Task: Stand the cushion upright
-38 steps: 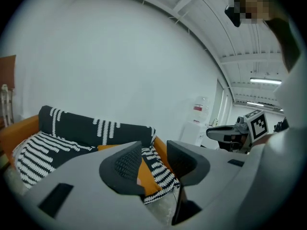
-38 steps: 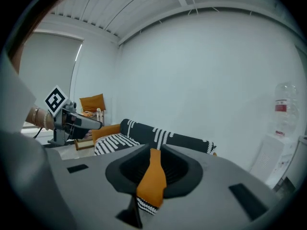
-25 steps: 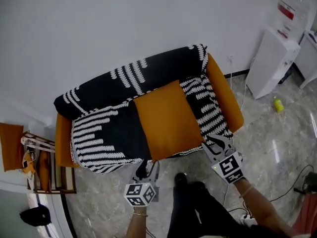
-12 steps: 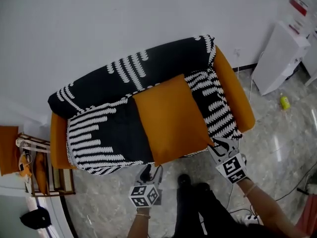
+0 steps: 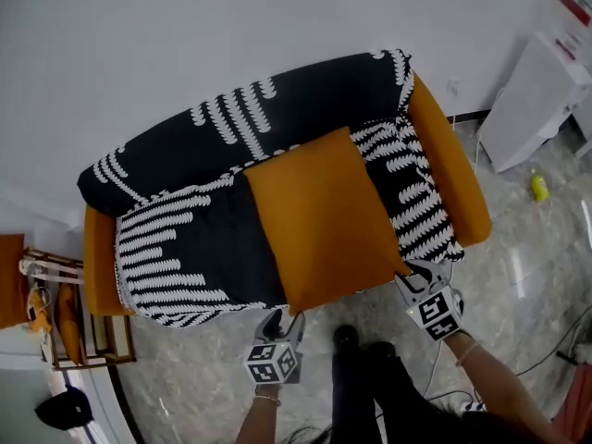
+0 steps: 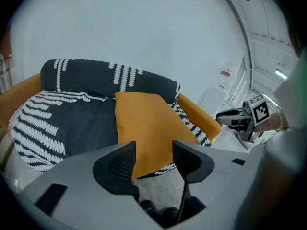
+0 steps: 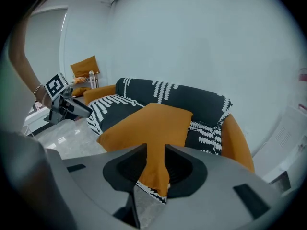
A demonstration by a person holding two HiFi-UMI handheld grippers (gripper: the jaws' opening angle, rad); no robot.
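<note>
Cushion [image 5: 324, 215], orange, lies flat on the sofa seat [image 5: 203, 239], long axis from 11 to 5 o'clock. Right gripper [image 5: 414, 271] is nearer: its jaws, just opened wider, stand around the 5 o'clock corner, not pressing. Left gripper [image 5: 280, 319], also just opened wider, is empty at 7 o'clock.

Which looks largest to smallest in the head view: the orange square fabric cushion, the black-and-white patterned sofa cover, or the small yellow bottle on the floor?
1. black-and-white patterned sofa cover
2. orange square fabric cushion
3. small yellow bottle, clearly the smallest

The cushion [image 5: 319, 220] is matt cloth, the sofa cover [image 5: 222, 248] woven fabric, the floor [image 5: 527, 276] smooth and glossy
</note>
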